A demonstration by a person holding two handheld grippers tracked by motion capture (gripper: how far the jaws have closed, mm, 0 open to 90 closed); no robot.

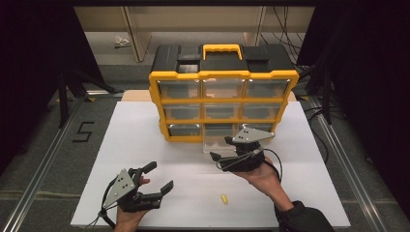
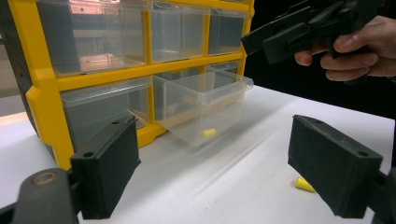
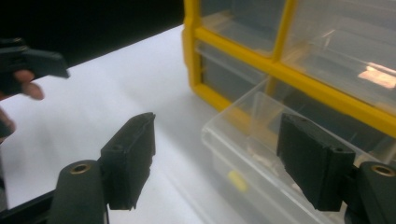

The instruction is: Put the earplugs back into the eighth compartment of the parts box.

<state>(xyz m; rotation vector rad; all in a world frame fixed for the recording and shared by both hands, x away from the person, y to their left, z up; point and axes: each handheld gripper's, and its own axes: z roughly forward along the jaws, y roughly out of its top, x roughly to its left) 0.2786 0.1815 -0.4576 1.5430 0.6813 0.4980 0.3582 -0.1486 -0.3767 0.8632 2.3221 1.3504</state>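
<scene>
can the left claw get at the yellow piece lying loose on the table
Probably yes: the left claw is open, and the yellow piece lies on bare white table to its right, nothing between them.

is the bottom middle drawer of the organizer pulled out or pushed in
Pulled out. The clear drawer juts forward of the yellow organizer frame onto the white table, with a small yellow piece inside it.

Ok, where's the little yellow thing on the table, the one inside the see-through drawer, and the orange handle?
yellow piece on the table [image 1: 224,198], high view, its middle.
yellow piece in the drawer [image 2: 208,133], left gripper view, its middle.
handle [image 1: 222,48], high view, top bar.
</scene>
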